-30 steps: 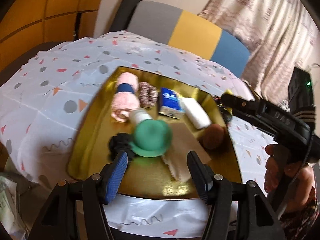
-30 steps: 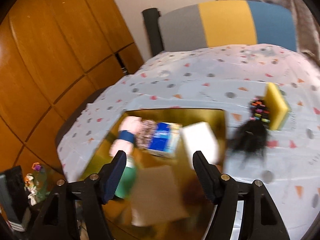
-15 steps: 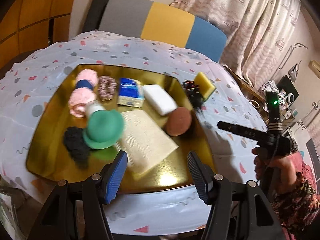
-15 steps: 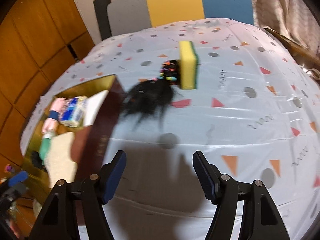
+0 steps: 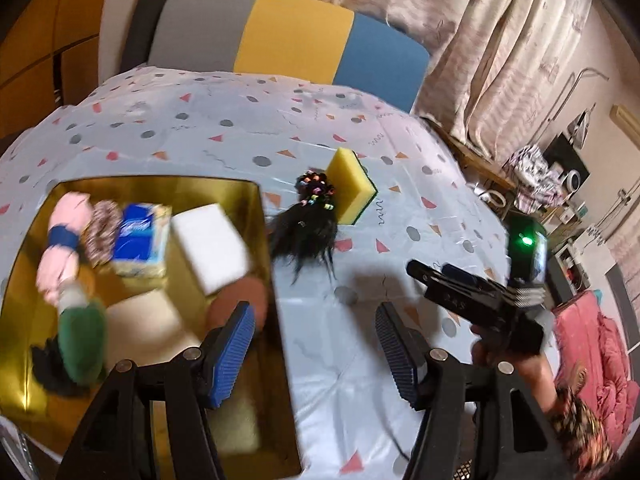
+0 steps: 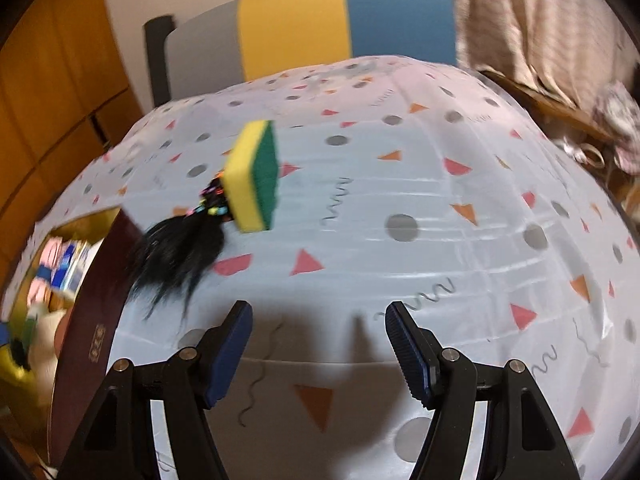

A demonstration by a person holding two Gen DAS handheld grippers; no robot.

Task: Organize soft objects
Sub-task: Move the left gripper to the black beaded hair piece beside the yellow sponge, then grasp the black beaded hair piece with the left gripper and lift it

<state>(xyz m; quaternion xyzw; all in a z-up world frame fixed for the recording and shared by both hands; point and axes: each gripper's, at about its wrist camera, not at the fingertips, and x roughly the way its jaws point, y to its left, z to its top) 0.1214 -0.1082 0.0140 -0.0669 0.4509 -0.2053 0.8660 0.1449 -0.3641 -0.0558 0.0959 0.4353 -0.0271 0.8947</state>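
A yellow-green sponge (image 6: 254,176) lies on the patterned tablecloth (image 6: 420,184) touching a black hair tuft (image 6: 176,248) — just beside the gold tray (image 5: 240,192) of soft things. Both the left gripper (image 5: 314,344) and right gripper (image 6: 318,350) hang open, empty.

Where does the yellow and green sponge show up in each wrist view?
Left wrist: yellow sponge right of centre on the tablecloth, beside the black hair tuft.
Right wrist: sponge left of centre, above the tuft.
Shared landmark: the striped chair back.
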